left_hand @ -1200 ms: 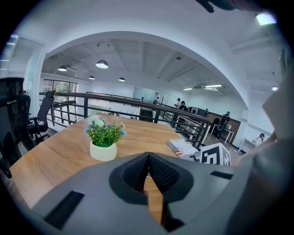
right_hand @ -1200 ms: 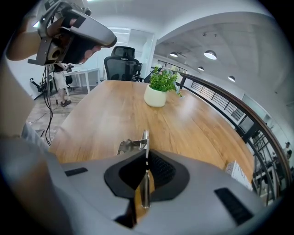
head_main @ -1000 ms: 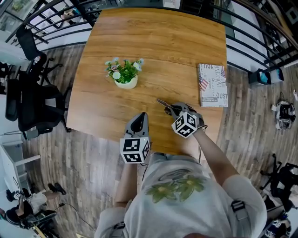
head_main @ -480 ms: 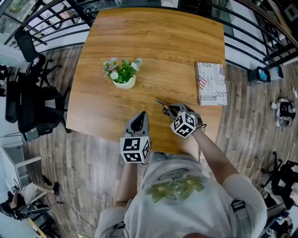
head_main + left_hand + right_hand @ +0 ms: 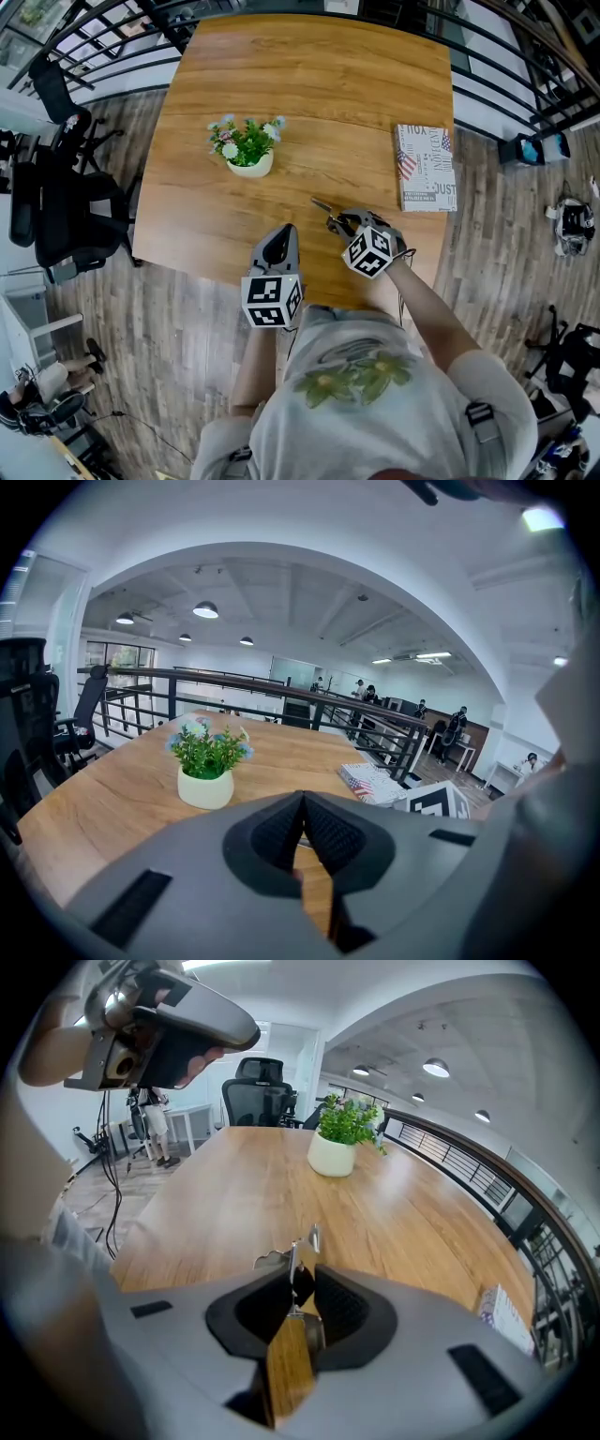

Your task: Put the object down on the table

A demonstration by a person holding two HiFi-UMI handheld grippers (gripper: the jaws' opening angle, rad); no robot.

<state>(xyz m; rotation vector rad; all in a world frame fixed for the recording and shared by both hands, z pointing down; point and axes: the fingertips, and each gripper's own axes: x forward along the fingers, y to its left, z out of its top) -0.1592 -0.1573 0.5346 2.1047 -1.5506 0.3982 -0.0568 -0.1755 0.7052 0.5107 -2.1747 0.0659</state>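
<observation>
A small tool with a wooden handle (image 5: 289,1354) and folded metal parts (image 5: 327,214) lies between the jaws of my right gripper (image 5: 298,1299) (image 5: 343,223). Its metal tip points ahead, low over the wooden table (image 5: 309,84) near the front edge. The jaws are opening, and a gap shows between the left pad and the tool. I cannot tell whether the tool touches the tabletop. My left gripper (image 5: 302,803) (image 5: 278,240) is shut and empty, and hovers at the table's front edge to the left.
A potted plant with small flowers (image 5: 246,148) (image 5: 208,761) (image 5: 342,1138) stands at mid-table left. A printed book (image 5: 427,169) (image 5: 370,782) lies at the right edge. Black office chairs (image 5: 56,202) stand on the floor to the left, and a railing (image 5: 506,56) runs behind.
Hardly anything differs in the head view. Both grippers and the tool keep their places at the table's front edge.
</observation>
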